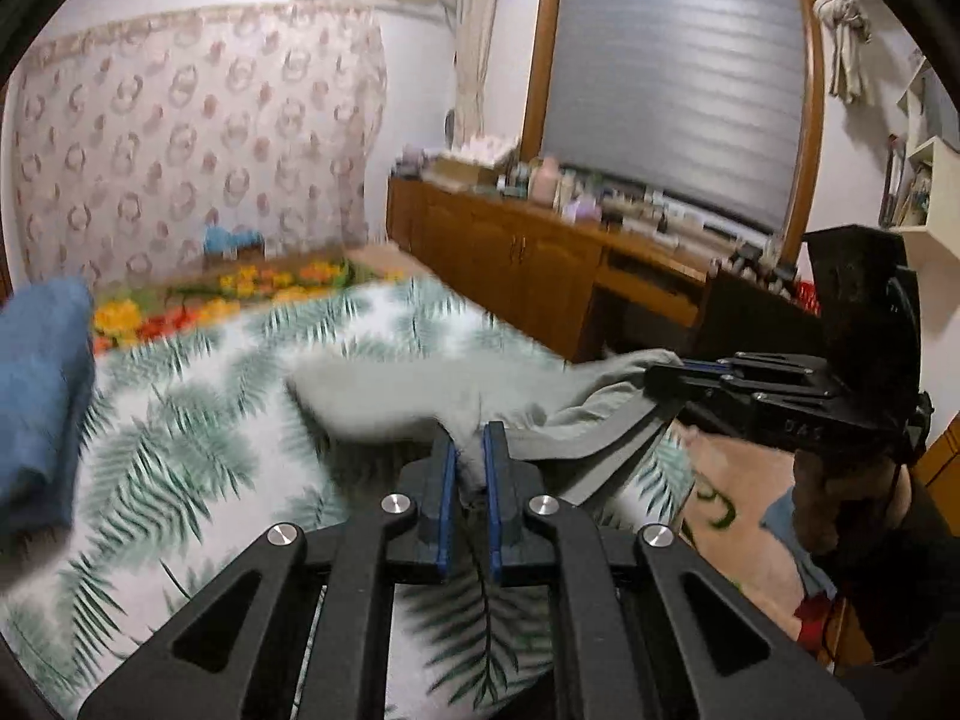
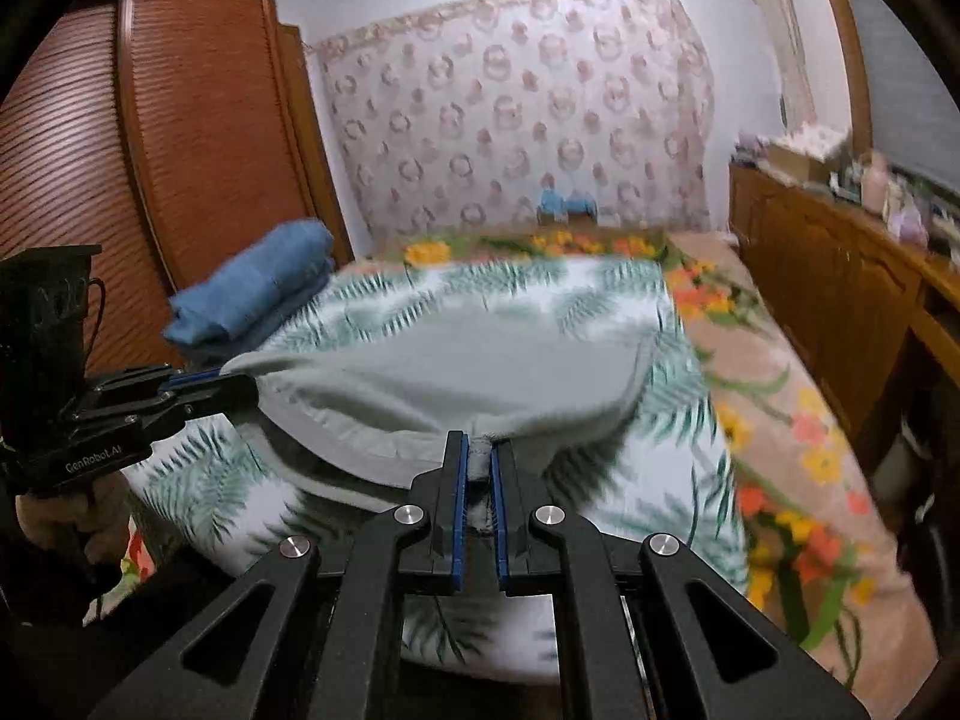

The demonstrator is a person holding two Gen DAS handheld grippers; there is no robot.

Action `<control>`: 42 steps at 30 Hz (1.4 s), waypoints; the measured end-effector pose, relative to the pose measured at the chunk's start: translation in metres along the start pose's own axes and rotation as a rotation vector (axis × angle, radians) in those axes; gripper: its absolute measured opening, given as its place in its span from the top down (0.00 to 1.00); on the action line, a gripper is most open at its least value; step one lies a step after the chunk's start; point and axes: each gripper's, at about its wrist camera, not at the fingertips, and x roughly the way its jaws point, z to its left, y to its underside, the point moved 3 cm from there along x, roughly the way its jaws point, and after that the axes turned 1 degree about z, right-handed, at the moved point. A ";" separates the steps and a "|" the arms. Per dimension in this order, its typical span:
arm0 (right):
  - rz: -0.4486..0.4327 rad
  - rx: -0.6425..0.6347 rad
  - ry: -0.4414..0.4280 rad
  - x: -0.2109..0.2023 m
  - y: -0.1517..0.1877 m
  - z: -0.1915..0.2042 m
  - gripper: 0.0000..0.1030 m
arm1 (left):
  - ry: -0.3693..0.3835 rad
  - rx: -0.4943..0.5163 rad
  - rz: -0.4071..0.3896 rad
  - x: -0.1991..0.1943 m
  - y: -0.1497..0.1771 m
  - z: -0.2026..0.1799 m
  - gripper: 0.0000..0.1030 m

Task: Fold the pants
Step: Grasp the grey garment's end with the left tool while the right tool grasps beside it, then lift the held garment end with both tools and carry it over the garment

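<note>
Pale grey-green pants (image 2: 432, 372) lie on a white, green-fern-patterned sheet (image 2: 600, 294) beside blue towels (image 2: 258, 294).

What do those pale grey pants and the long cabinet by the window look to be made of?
The pants look like soft matte cotton-type cloth: they sag and crease between the left gripper and right gripper. The cabinet looks like varnished brown wood, with panelled doors and slight sheen.
</note>
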 end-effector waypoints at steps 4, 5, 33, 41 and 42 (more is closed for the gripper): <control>-0.079 -0.031 0.013 -0.018 -0.028 0.011 0.93 | -0.005 0.025 -0.081 -0.025 -0.028 0.001 0.91; -0.101 -0.042 0.010 -0.023 -0.036 0.015 0.93 | -0.008 0.027 -0.093 -0.030 -0.032 0.004 0.91; -0.294 -0.239 0.101 0.062 -0.210 0.081 0.94 | -0.385 0.092 -0.282 -0.035 -0.153 0.123 0.91; -0.194 -0.244 0.118 0.120 -0.209 0.091 0.94 | -0.416 0.054 -0.197 -0.012 -0.114 0.151 0.91; -0.166 -0.241 0.107 0.128 -0.200 0.090 0.94 | -0.411 0.056 -0.176 -0.008 -0.107 0.150 0.91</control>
